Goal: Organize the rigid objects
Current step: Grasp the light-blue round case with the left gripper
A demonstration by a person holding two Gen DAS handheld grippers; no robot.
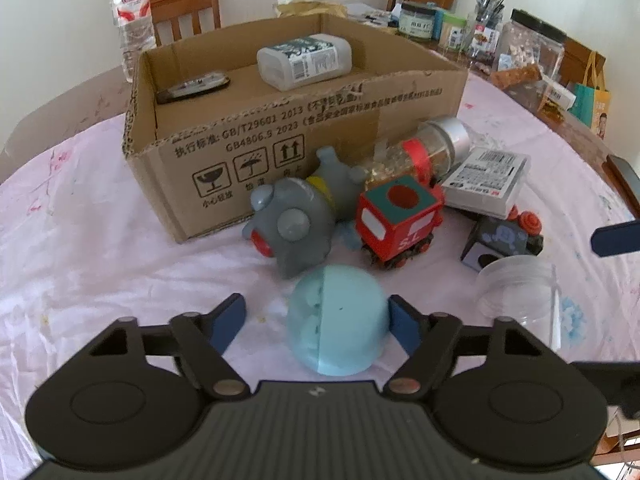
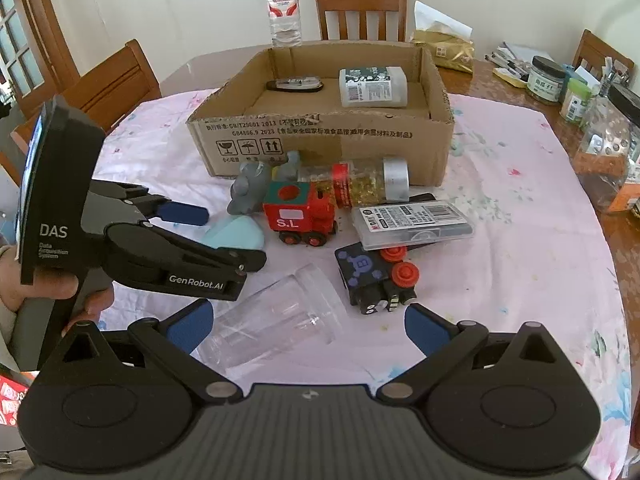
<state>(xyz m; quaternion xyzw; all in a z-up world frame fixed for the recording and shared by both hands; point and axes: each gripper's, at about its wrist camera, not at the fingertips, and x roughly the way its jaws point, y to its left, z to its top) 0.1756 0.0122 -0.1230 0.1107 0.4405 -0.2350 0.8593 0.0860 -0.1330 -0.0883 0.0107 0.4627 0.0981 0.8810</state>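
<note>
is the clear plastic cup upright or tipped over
Tipped over: the clear plastic cup lies on its side on the tablecloth, empty, its open mouth facing the black toy train.

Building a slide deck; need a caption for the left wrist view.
Open left gripper straddles a blue capsule before a cardboard box.

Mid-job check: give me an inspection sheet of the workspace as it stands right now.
Surface: pink floral tablecloth, creased.
Job's things: cardboard box holds a white bottle and a dark flat item; outside lie a blue capsule, grey toy, red train, black train, glitter jar, flat case, clear cup.
Clutter: jars at the table edge.
Grippers: left gripper open around the capsule; right gripper open over the cup.
Cables: nothing seen.
Surroundings: wooden chairs, water bottle.
</note>
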